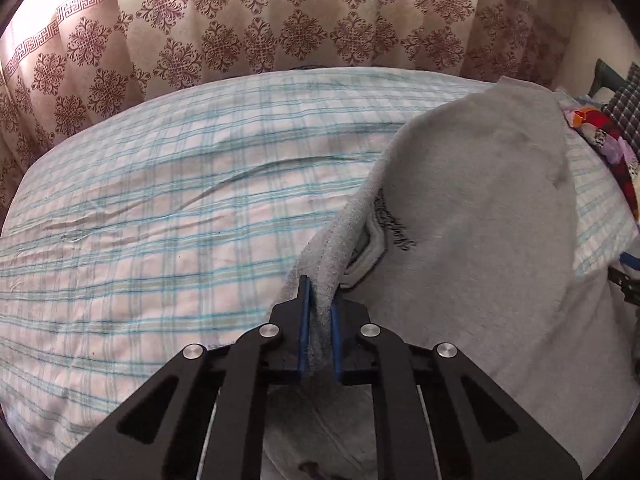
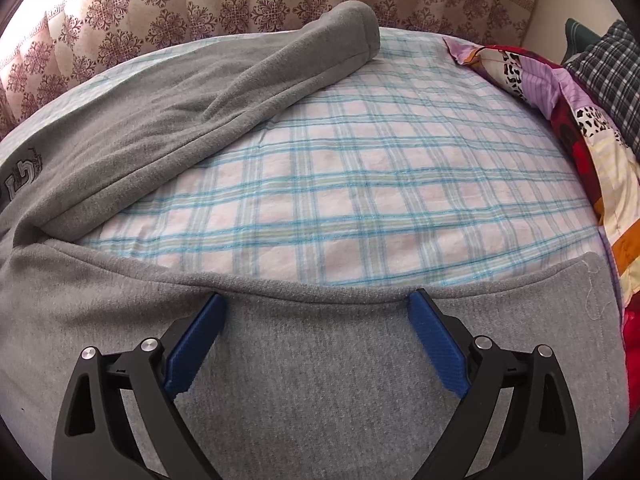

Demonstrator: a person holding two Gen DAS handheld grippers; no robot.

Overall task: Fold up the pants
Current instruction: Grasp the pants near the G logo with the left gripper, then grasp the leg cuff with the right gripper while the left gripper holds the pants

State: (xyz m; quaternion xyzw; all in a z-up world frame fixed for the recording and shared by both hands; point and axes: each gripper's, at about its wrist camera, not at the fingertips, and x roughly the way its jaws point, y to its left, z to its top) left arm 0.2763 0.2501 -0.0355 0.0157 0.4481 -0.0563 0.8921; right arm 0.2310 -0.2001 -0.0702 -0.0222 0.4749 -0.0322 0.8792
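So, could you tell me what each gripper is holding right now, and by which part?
The left gripper is shut on the grey pants, pinching a bunched edge near the printed logo. The right gripper is open over one pant leg, holding nothing.

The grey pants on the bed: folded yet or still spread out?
Not folded: the grey pants lie with legs splayed across the bed sheet; the left gripper pinches one edge.

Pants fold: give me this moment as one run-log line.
left tongs: shut on grey pants edge | right tongs: open over pants leg, ungripped | surface: plaid sheet | fold: not yet done
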